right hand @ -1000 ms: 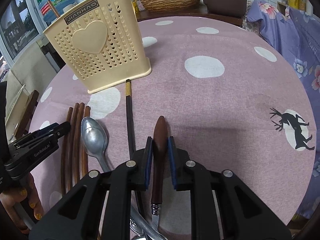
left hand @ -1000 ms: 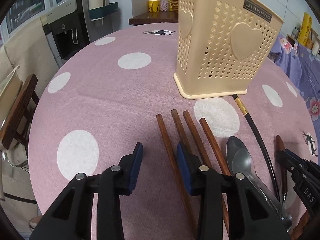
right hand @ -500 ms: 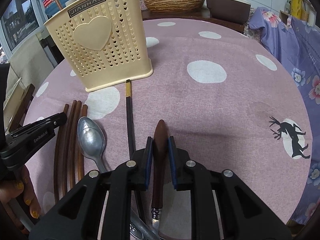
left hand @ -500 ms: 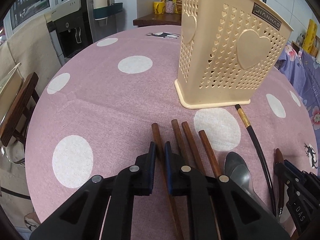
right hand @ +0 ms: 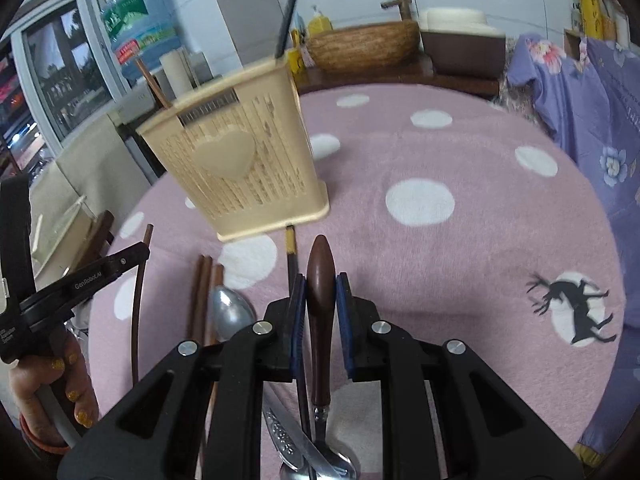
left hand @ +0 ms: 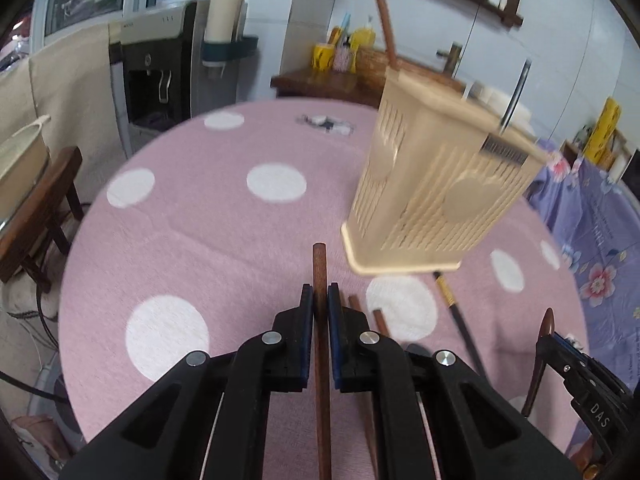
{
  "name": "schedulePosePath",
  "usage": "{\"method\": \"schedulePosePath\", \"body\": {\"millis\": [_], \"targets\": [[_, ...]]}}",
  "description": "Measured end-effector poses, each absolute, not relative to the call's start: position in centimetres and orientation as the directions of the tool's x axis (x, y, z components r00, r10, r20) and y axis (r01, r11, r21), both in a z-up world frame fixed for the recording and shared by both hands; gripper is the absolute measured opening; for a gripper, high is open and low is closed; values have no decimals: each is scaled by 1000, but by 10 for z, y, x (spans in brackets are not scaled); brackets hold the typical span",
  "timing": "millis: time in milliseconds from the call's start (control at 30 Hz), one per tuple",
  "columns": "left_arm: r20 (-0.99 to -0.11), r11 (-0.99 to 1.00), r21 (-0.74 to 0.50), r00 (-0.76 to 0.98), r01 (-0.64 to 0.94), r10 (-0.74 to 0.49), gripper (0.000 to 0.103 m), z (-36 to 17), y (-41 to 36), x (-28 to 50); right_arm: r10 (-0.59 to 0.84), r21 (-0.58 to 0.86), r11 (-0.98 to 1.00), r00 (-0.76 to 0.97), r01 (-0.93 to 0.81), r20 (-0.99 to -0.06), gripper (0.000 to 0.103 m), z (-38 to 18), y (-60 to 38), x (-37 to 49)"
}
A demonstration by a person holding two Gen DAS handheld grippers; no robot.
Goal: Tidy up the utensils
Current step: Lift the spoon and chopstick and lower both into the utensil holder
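Left claw (left hand: pixel 319 300) clamped on chopstick (left hand: pixel 320 272), right claw (right hand: pixel 321 292) on wooden-handled utensil (right hand: pixel 319 276); both point toward holder (left hand: pixel 436 200).

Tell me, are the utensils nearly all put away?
Not yet. The holder has two sticks poking out. The left hand-held gripper pinches a chopstick; the right grips a brown-handled utensil. Three chopsticks, a spoon and a black chopstick still wait.

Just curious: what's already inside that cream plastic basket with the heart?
From the cream perforated utensil holder, a brown wooden chopstick and a black chopstick stick up. Their lower parts and the inside stay hidden.
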State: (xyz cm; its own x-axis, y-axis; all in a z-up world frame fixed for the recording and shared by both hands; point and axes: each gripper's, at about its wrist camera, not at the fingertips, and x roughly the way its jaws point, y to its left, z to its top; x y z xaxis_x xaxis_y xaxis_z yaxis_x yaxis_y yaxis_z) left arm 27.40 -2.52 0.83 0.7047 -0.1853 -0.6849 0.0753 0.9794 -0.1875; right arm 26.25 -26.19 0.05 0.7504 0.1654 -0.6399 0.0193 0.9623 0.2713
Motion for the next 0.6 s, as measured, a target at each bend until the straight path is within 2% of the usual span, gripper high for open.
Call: {"method": "schedulePosePath", "body": {"millis": [300,600], "targets": [[-526,971,-216,825,104,-206,8,70,-13,253,145,235,972,851,-27,-504,16,59,-267,235],[-466,971,-205,860,124,-208,8,92,-14,248,113,189,982,878,-26,-465,16,77,-264,239]]}}
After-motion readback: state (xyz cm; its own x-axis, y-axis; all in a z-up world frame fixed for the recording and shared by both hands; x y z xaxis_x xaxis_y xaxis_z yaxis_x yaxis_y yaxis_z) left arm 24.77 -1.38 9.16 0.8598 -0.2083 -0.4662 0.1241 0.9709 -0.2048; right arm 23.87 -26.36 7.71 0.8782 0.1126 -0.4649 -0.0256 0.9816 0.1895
